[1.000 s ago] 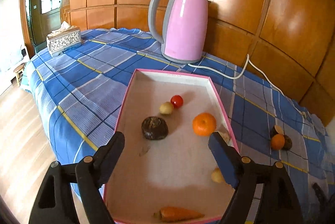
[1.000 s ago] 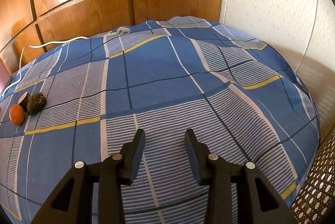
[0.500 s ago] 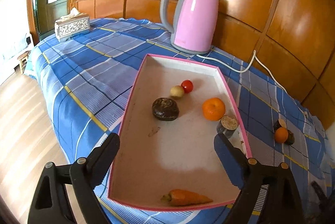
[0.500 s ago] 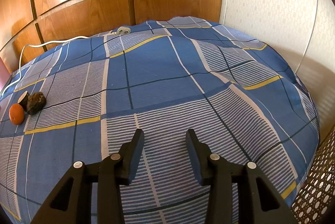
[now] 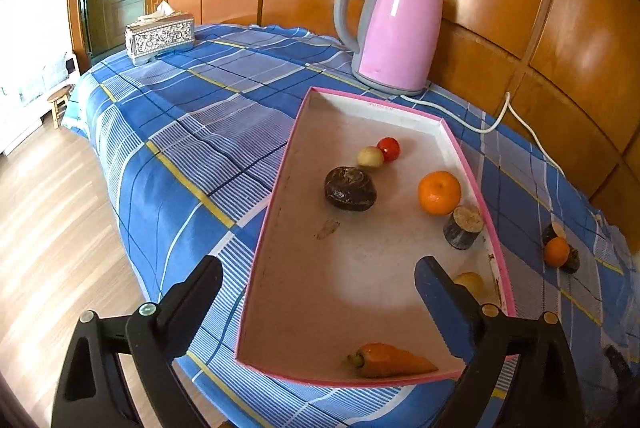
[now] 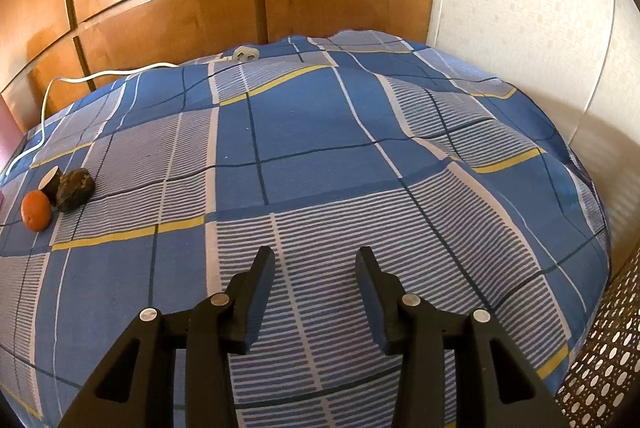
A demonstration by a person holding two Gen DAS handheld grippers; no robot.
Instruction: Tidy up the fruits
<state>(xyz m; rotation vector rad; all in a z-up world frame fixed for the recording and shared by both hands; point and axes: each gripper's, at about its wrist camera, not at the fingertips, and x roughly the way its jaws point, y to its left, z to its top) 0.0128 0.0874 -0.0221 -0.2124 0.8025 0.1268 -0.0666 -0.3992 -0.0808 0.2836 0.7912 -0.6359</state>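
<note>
A: Left hand-held gripper [image 5: 318, 284]: jaws wide apart, just been opening, nothing between them. Hanging over the near end of the pink-rimmed tray [image 5: 280, 183], tilted down toward it.

B: Tray contents?

A: Dark brown lump [image 5: 350, 187] near the middle. Small pale fruit [image 5: 370, 156] and red tomato [image 5: 389, 148] touching, toward 12 o'clock. Orange [image 5: 439, 192] at 3 o'clock by the right wall, with a short dark-skinned stub [image 5: 463, 228] standing on end just beside it. Yellowish piece [image 5: 469, 282] half hidden behind the right finger. Carrot [image 5: 390, 366] lying along the near wall at 6 o'clock.

B: Reason for the wide jaws?

A: Probably a release: stub upright and free, jaws clear of it. Likely ready for another fetch.

B: Anything left outside?

A: Yes. Second orange [image 6: 36, 209], a dark rock-like lump [image 6: 75, 188] and a cut dark piece [image 6: 51, 179], bunched and touching on the blue checked cloth [image 6: 320, 147] of the bench, at 9 o'clock in the right view, well off from the right hand-held gripper [image 6: 316, 288].

B: And that one?

A: Jaws partly apart, empty, over bare cloth. Seemingly idle while the left works.

B: Kettle [image 5: 394, 27]?

A: Pink, at 12 o'clock beyond the tray, out of the way.
</note>
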